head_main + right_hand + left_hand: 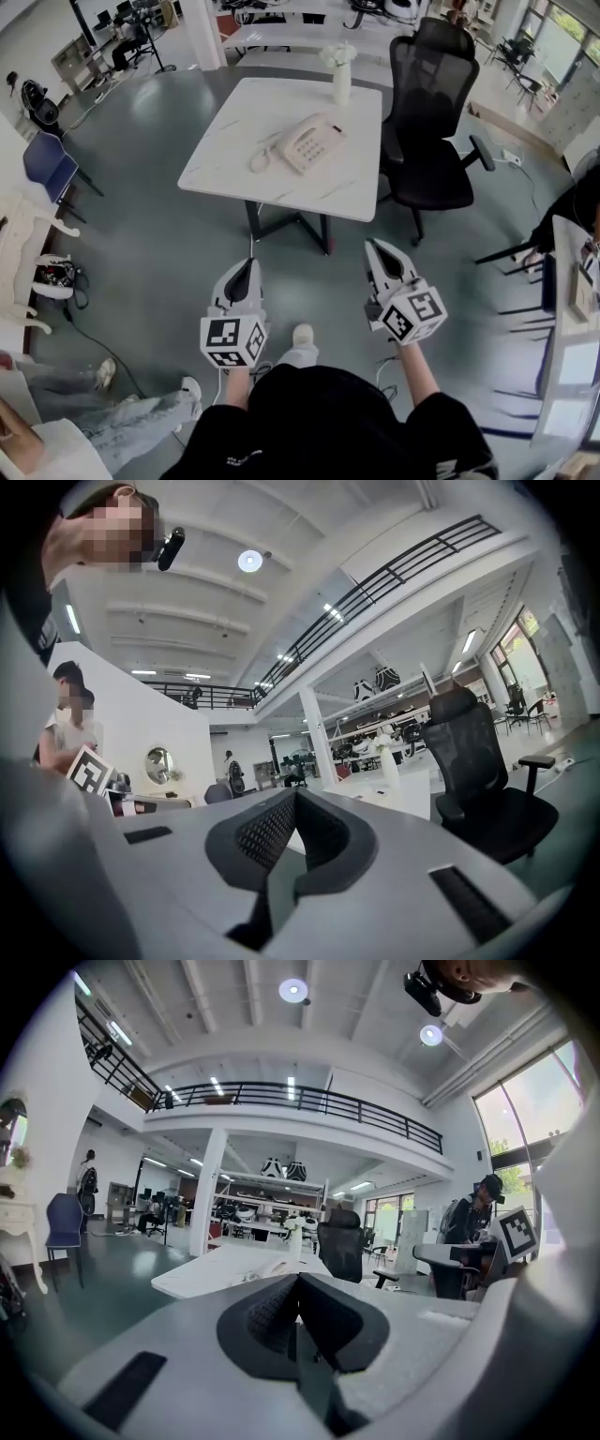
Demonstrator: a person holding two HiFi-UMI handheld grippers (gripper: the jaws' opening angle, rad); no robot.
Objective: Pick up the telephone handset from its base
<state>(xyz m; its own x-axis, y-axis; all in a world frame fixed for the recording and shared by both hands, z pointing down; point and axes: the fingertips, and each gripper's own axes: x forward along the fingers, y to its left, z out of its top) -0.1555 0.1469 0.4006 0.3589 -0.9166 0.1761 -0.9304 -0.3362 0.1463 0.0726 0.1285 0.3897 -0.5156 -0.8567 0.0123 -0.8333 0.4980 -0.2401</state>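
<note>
Across floor, table edge, then telephone

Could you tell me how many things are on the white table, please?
2: a telephone near the middle, and a white vase at the far edge. Nothing seems hidden.

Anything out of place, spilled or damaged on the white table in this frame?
Nothing stands out. The telephone lies diagonal to the edges of the table but looks intact, and the vase stands upright. No spill shows.

Jaws closed, left gripper and right gripper point forward.
</note>
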